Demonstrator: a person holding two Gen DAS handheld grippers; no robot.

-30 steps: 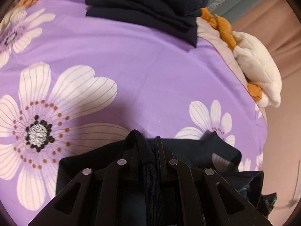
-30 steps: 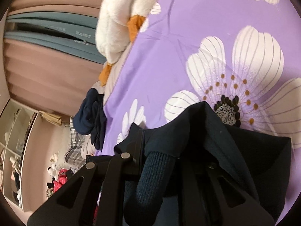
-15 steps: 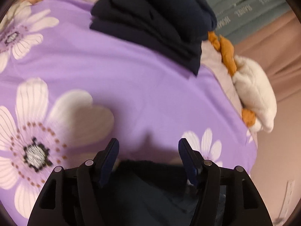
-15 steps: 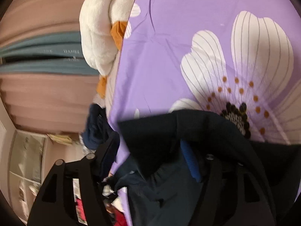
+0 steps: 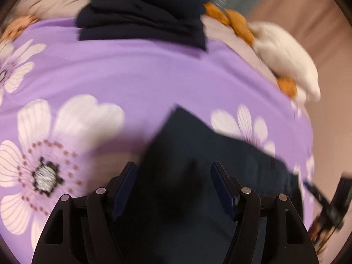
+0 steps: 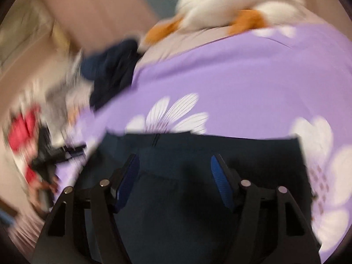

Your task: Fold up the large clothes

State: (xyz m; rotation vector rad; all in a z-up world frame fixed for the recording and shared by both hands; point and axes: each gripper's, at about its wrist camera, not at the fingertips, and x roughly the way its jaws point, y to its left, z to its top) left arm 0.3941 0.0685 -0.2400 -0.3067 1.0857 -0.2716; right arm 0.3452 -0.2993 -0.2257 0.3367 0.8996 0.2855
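Both the left gripper (image 5: 173, 171) and right gripper (image 6: 175, 165) had wide, empty jaws over the dark shirt (image 6: 198, 154) on the purple bed (image 5: 143, 77).

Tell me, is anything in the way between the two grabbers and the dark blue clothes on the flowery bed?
Nothing visible is. The left gripper and the right gripper are both open right above the dark garment on the purple bedsheet. The plush toy and the folded pile lie far off.

Motion blur smears the clutter (image 6: 39, 136) at the left beyond the bed's edge, and the dark garment (image 5: 198, 165) runs off the bottom edge.
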